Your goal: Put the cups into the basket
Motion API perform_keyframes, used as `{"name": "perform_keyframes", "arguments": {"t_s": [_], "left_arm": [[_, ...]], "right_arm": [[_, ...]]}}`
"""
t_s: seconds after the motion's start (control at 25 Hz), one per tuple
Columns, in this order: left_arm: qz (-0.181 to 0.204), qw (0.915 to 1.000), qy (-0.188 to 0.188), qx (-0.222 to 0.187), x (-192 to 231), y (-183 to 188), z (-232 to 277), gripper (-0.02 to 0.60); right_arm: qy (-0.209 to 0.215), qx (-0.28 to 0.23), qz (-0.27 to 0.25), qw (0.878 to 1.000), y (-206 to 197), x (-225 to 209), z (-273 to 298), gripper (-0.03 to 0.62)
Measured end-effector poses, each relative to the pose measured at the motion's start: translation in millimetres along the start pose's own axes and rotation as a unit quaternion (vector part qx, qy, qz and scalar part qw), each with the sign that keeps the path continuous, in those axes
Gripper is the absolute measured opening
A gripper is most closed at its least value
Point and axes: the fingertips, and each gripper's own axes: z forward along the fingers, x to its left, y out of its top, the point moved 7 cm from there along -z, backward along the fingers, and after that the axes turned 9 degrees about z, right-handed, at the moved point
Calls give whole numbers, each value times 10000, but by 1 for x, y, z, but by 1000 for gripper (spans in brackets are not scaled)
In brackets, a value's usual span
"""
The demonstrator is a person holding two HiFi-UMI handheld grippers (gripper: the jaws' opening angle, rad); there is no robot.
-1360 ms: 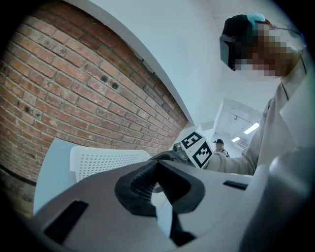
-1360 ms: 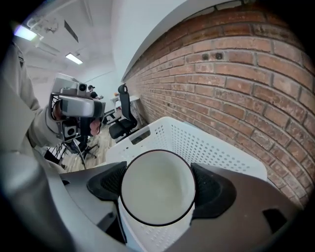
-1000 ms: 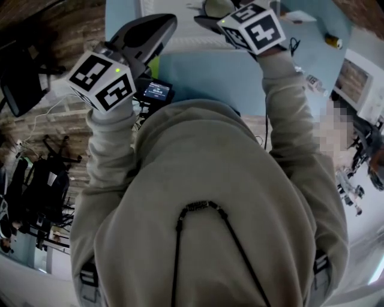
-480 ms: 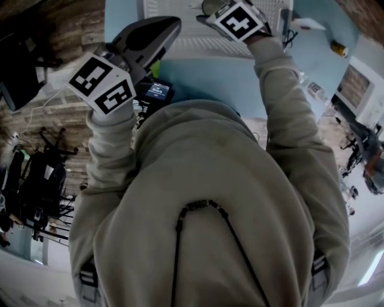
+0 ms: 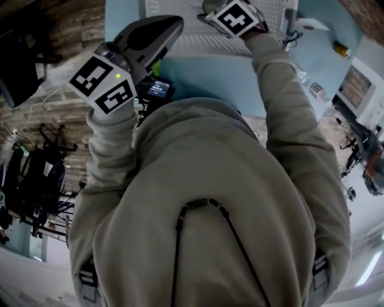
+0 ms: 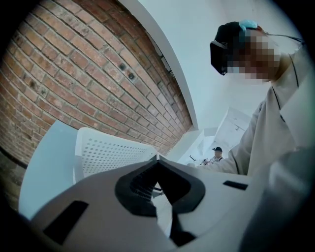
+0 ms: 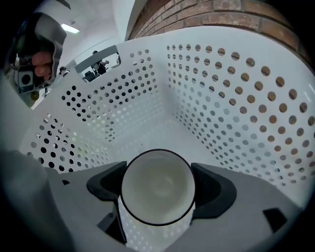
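Note:
A white cup with a dark rim [image 7: 156, 188] sits between the jaws of my right gripper [image 7: 157, 183], which is shut on it. The cup hangs inside the white perforated basket [image 7: 231, 98], mouth toward the camera, above the basket floor. In the head view the right gripper's marker cube [image 5: 237, 17] is over the basket [image 5: 192, 43] at the table's far side. My left gripper [image 6: 157, 159] is shut and holds nothing; it stays left of the basket [image 6: 106, 152], raised over the table's left edge [image 5: 171, 24]. No other cup shows.
The basket stands on a light blue table [image 5: 204, 75]. A small device with a lit screen [image 5: 159, 89] lies at the near edge. A white card [image 5: 307, 24] and a small yellow object [image 5: 339, 49] lie far right. A brick wall [image 6: 74, 64] stands behind.
My right gripper has moved forward and slightly left with the cup, farther over the basket. The left gripper has barely shifted.

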Motion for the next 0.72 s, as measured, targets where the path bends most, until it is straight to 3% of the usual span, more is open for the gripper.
{"name": "perform_keyframes", "arguments": {"t_s": [0.72], "left_arm": [[-6,10000,-31,68,0,-3,2,-5]], "right_arm": [[-14,143,-116,9998,-3,0,9,420]]}}
